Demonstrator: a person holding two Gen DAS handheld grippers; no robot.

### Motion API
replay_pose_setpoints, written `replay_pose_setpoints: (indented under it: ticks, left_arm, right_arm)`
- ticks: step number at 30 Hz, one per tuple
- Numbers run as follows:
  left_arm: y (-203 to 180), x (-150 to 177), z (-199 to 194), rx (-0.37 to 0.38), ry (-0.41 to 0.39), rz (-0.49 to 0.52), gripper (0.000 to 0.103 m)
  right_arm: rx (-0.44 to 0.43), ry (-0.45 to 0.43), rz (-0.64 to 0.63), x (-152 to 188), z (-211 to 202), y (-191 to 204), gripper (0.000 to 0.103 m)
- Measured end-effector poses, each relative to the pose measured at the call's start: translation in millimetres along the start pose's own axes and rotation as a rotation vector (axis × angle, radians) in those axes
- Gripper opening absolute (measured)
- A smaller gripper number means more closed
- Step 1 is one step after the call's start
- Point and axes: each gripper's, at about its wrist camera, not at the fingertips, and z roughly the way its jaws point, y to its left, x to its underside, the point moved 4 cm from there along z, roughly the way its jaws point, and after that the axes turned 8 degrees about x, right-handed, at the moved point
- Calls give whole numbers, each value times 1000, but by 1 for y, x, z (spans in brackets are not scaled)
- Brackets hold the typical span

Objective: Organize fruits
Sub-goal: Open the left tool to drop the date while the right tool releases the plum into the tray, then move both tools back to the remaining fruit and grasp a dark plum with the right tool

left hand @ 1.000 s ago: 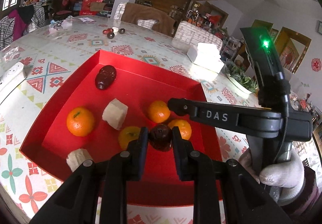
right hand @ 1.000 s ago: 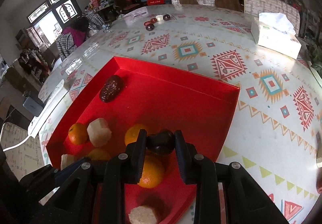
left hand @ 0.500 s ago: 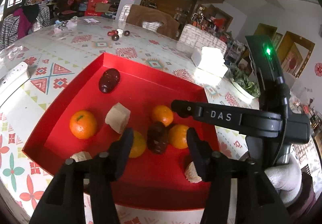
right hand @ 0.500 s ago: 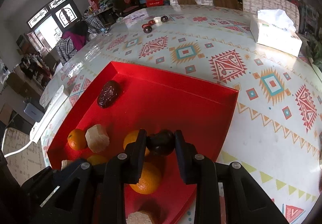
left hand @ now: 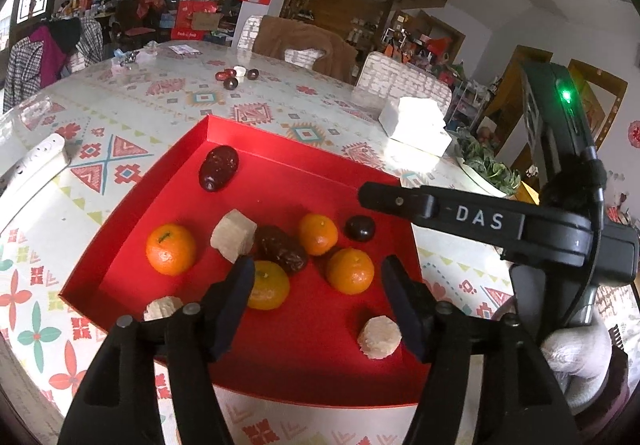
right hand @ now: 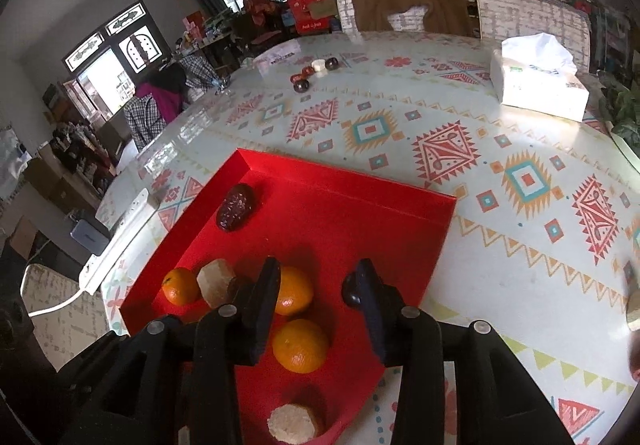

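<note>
Fruit lay gathered in the red tray point(left hand: 132, 201); left gripper point(left hand: 316, 285) and right gripper point(right hand: 316, 285) were both opening, empty, letting dark dates point(left hand: 280, 248) settle among tangerines point(left hand: 171, 249).

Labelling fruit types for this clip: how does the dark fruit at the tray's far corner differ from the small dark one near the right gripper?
The far-corner fruit is oblong, wrinkled and reddish-brown; the small dark fruit is round, smooth and nearly black. The far one lies alone; the small one sits beside the oranges. Both rest loose in the red tray.
</note>
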Motion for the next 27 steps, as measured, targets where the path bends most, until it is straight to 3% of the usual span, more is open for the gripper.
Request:
replay_pose_setpoints:
  ticks: [3,15,19,23,27]
  left_arm:
    - [-4,1,-4,-20,-6,9,71]
    - [-28,6,-18,-103,-27,92,71]
    - [-37,8,-20,-108,-31,109,72]
    - [-47,9,-21,-109,-33,126,72]
    - [-59,10,-22,-108,-35,146,72]
  right_arm:
    - [4,-9,8,3,-6,-4,50]
    - [9,-23,51,24,-28,-26,52]
    - [14,-41,77,32,-39,-38,70]
    - [34,-63,101,38,-55,-55,80]
    - [51,-68,132,45,-70,-76,82]
